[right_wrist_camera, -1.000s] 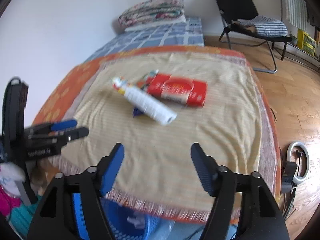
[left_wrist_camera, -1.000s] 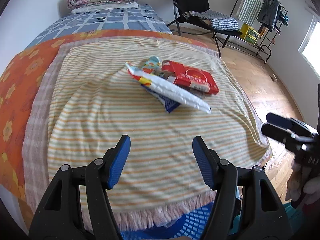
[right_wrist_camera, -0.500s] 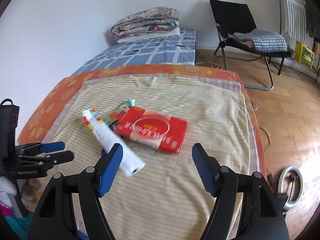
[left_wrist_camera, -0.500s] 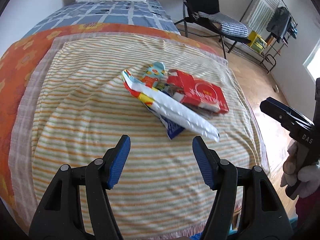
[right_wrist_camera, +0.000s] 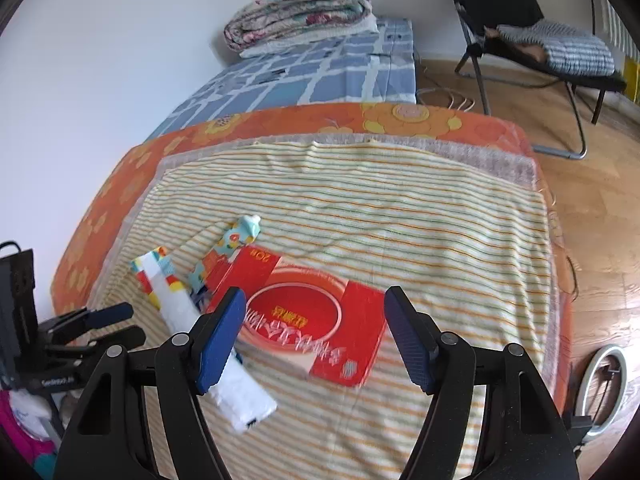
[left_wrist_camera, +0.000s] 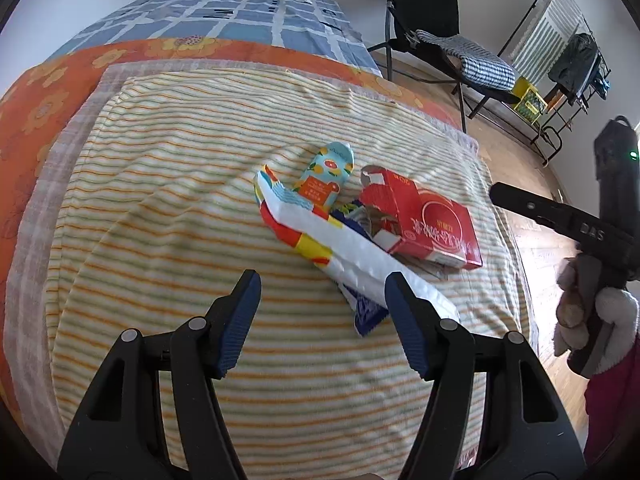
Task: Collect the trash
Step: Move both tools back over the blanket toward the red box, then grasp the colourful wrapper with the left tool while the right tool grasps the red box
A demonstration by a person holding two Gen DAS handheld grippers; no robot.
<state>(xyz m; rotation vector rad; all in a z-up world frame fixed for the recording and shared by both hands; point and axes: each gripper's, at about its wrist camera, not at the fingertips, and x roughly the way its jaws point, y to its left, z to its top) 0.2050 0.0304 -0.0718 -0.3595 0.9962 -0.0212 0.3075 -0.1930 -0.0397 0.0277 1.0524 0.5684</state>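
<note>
A bed is seen covered by a yellow striped blanket (left_wrist_camera: 168, 208), laid over an orange flowered sheet (left_wrist_camera: 44, 92). A folded quilt (right_wrist_camera: 296, 10) is stacked at the far end, against the wall. A black folding chair (left_wrist_camera: 424, 16) is set on the wooden floor beyond the bed.

The trash is gathered in one overlapping pile near the middle of the blanket. A torn red carton (right_wrist_camera: 316, 320) is noted on the right of the pile, a long white wrapper (left_wrist_camera: 344, 256) lying diagonally against it, and a small light-blue pouch (left_wrist_camera: 328, 176) at the far side.

The left gripper (left_wrist_camera: 322, 320) is held above the blanket with jaws apart, nothing between them. The right gripper (right_wrist_camera: 316, 334) is likewise spread and empty, framing the red carton without contact.
</note>
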